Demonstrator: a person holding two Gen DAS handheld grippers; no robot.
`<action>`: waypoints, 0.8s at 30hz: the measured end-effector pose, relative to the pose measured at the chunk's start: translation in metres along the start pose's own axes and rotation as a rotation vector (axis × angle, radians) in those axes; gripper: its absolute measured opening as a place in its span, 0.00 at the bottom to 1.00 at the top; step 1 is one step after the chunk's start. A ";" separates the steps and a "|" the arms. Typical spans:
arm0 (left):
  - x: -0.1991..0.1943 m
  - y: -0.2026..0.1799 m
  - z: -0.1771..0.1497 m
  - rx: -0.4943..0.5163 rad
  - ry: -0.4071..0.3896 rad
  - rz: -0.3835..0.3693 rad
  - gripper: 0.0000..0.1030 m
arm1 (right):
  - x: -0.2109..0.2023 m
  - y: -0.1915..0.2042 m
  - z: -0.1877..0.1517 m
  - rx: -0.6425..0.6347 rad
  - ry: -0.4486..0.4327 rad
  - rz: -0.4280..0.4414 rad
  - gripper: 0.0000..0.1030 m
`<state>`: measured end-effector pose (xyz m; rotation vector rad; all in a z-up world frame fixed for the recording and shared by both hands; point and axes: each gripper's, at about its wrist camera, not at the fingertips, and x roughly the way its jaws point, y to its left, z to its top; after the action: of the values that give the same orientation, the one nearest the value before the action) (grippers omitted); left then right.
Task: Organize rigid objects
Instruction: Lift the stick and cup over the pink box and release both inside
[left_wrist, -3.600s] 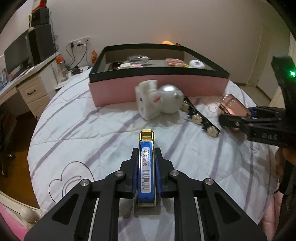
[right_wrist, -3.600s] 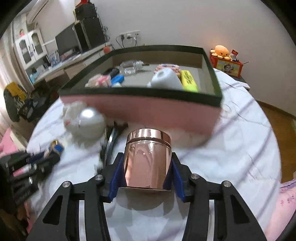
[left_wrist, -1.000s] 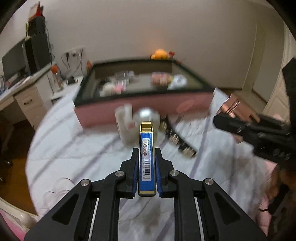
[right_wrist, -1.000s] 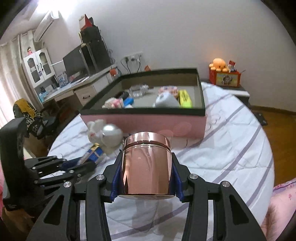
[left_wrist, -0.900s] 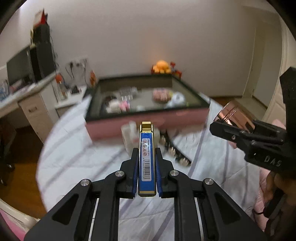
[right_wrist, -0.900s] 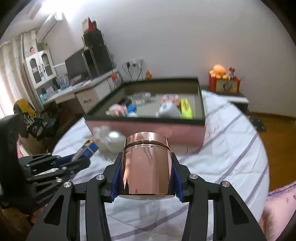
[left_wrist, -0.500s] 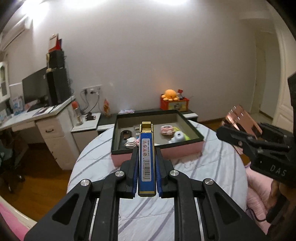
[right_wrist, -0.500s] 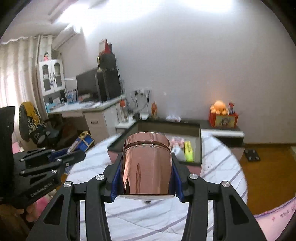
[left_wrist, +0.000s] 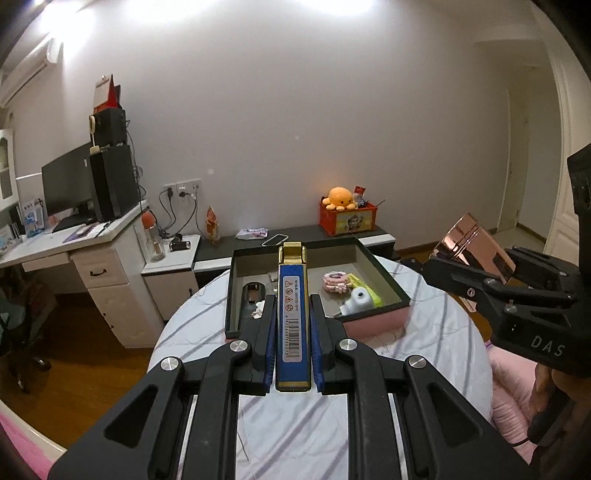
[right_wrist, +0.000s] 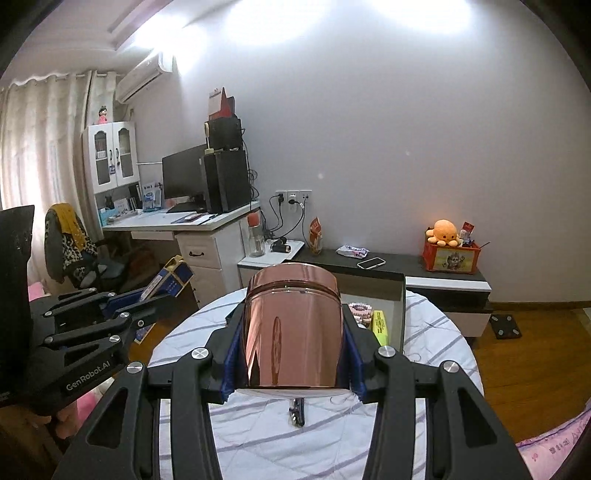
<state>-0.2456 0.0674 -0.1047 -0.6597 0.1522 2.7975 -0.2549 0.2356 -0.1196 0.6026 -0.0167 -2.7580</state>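
We see a round table under a white quilted cloth with purple stripes (left_wrist: 436, 332), and on its far part an open pink box with a dark rim (left_wrist: 373, 321) holding small items. Our right gripper (right_wrist: 293, 354) is clamped on a shiny rose-gold metal cylinder (right_wrist: 293, 328), raised above the table's near edge. To its left, our left gripper (left_wrist: 293, 332) is pressed tight on a slim blue and gold rectangular pack (left_wrist: 293, 317), also in the air.
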 end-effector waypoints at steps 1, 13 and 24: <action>0.008 0.001 0.003 0.005 0.004 0.005 0.15 | 0.007 -0.003 0.001 0.002 0.004 0.002 0.46; 0.124 0.027 0.031 -0.007 0.088 -0.010 0.15 | 0.101 -0.047 0.021 0.034 0.071 0.002 0.46; 0.215 0.028 0.006 -0.029 0.232 -0.038 0.15 | 0.190 -0.080 -0.015 0.086 0.233 0.006 0.46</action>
<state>-0.4415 0.0904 -0.1957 -0.9834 0.1417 2.6843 -0.4364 0.2543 -0.2166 0.9413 -0.0838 -2.6742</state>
